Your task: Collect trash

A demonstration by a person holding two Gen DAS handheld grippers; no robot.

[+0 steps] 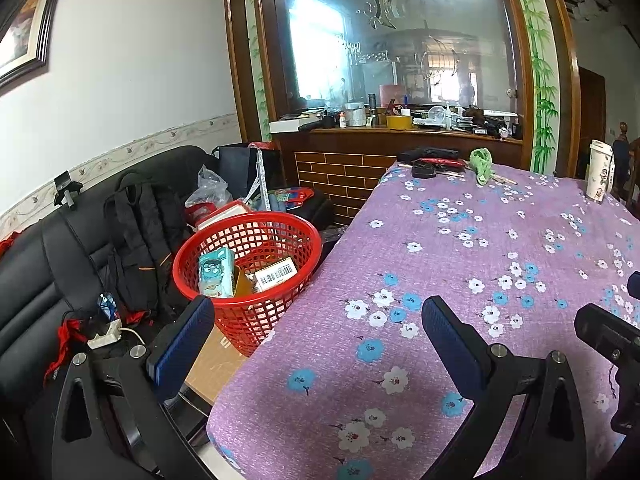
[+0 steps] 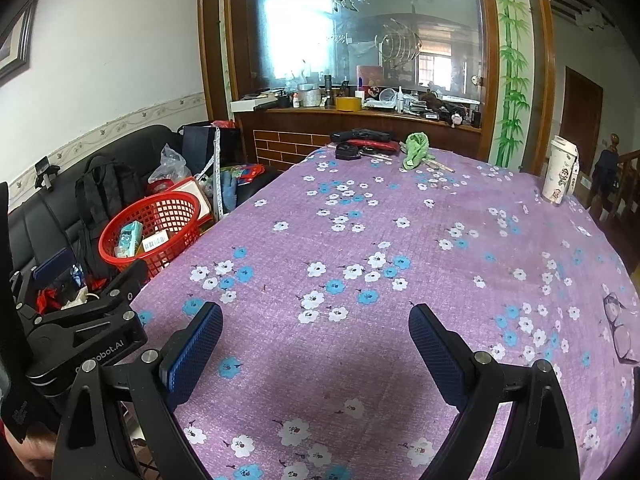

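Observation:
A red mesh basket (image 1: 256,304) stands left of the table on a cardboard box; it holds a teal cartoon carton (image 1: 216,274) and a barcode-labelled box (image 1: 276,274). It also shows in the right wrist view (image 2: 176,216). My left gripper (image 1: 316,328) is open and empty, over the table's left edge beside the basket. My right gripper (image 2: 316,336) is open and empty above the purple floral tablecloth (image 2: 400,220). A crumpled green cloth (image 2: 416,150) and a white paper cup (image 2: 560,170) sit at the far end of the table.
Dark items (image 2: 360,146) lie at the table's far edge. Glasses (image 2: 620,328) lie at the right edge. A black sofa (image 1: 60,248) with a backpack (image 1: 140,240), bags and a power strip is on the left. A cluttered wooden counter (image 1: 400,124) stands behind.

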